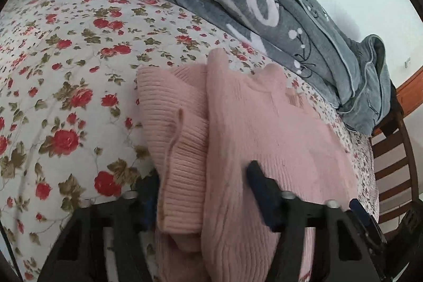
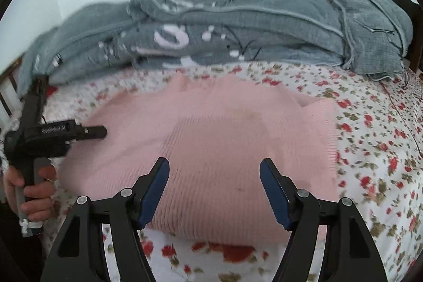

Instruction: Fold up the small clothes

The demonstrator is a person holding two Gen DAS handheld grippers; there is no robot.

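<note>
- The pink sweater [image 2: 224, 139] lies partly folded on the bed's flowered sheet [image 1: 66, 57], in front of a grey blanket [image 2: 238, 25].
- The left gripper [image 1: 203, 192] is spread wide around a sweater fold.
- The right gripper [image 2: 214, 192] hovers released above the sweater.

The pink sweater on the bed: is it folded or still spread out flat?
Partly folded. The pink sweater has a ribbed part doubled over beside the body, and in the right wrist view it lies as a compact block.
</note>
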